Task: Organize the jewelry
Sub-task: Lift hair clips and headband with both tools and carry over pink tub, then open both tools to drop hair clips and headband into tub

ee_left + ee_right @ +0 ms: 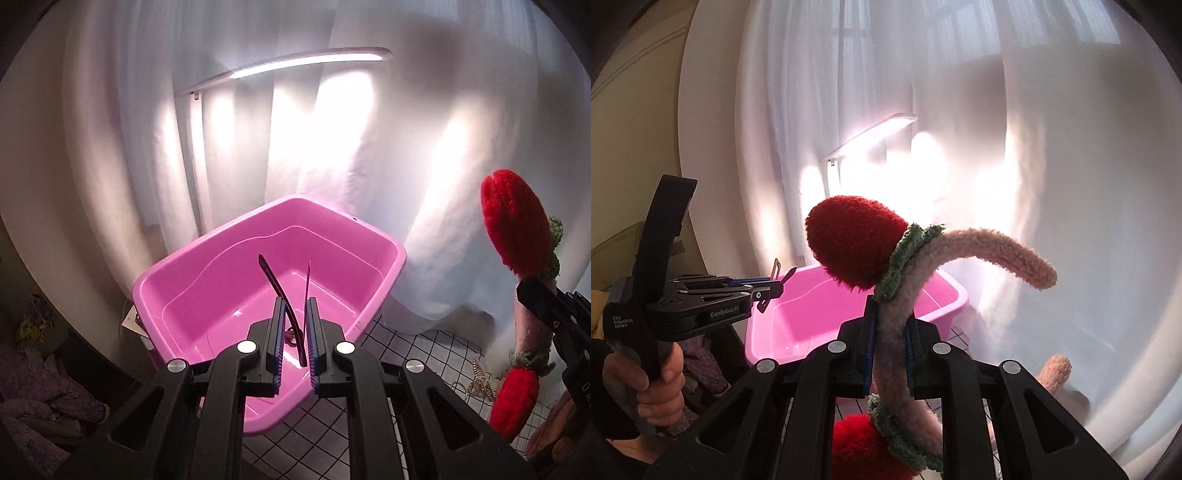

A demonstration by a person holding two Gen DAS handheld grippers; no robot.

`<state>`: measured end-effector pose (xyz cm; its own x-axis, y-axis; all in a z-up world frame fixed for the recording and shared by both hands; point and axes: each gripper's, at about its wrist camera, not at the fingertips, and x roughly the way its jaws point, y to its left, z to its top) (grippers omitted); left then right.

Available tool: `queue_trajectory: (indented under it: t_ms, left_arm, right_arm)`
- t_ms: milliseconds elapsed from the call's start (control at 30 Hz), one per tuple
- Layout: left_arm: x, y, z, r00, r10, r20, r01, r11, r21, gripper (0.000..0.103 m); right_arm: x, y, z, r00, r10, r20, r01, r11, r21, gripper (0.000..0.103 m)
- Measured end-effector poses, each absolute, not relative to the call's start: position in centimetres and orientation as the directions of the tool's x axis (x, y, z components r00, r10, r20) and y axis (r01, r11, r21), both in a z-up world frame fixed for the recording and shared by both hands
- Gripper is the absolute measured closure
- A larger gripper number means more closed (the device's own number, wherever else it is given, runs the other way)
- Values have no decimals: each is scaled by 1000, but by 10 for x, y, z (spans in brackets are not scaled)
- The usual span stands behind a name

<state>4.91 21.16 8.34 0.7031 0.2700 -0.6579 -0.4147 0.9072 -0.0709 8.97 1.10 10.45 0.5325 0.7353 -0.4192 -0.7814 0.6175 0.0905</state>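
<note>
My left gripper (295,306) is shut on a thin dark hair clip (275,280) whose two prongs stick out over a pink plastic tub (184,254). In the right wrist view the same gripper (779,286) hangs left of the tub (812,314), with the clip (775,267) at its tip and a hand (661,387) on its handle. My right gripper (891,314) is shut on a fuzzy pink headband (997,247) with red knitted strawberries (853,243). In the left wrist view the headband (515,229) and the right gripper (532,291) are at the right edge.
A lit desk lamp (306,61) stands behind the tub, in front of a white curtain (461,129). The table has a white cloth with a black grid (406,350). A pearl piece (480,380) lies on it at the right. Purple fabric (37,387) is piled at the left.
</note>
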Motion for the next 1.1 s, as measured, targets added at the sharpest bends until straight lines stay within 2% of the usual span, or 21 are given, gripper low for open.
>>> queue_trajectory:
  t_ms: [200, 433, 767, 1100]
  left_arm:
    - [72, 283, 75, 657, 305, -690, -486, 871, -77, 92]
    - [100, 329, 42, 565, 273, -779, -563, 817, -123, 92]
    - [134, 354, -18, 364, 184, -913, -644, 758, -104, 91]
    - [146, 370, -57, 228, 110, -967, -691, 719, -81, 90]
  right_arm:
    - [133, 93, 125, 453, 779, -434, -828, 548, 119, 90]
    - [183, 176, 108, 320, 760, -565, -865, 478, 154, 90]
    - [259, 241, 33, 111, 562, -819, -790, 550, 270, 90]
    - [281, 269, -20, -14, 394, -919, -733, 621, 278, 89]
